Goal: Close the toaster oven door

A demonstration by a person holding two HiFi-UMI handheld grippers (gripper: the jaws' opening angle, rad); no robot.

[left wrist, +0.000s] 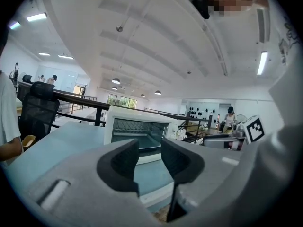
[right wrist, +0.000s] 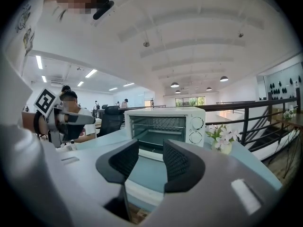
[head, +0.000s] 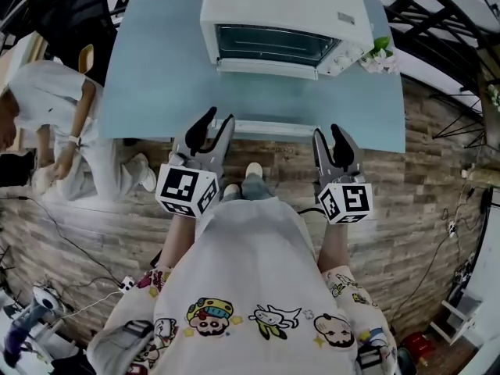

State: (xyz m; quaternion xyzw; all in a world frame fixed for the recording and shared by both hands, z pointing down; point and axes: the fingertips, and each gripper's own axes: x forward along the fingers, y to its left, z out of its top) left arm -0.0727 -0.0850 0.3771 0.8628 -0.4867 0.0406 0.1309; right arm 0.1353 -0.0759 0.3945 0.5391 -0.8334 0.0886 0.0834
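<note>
Shirt (head: 250, 264) — table (head: 156, 92) — toaster oven (head: 281, 10), flowers (head: 380, 51)

Bare table (head: 156, 92) lies open before toaster oven (head: 281, 6)

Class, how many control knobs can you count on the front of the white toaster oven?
2, both on the toaster oven front, right of its door: an upper knob and a lower knob directly beneath. Another could be hidden lower down.

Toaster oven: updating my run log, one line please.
toaster oven door open | left gripper open, empty | right gripper open, empty | no contact
</note>
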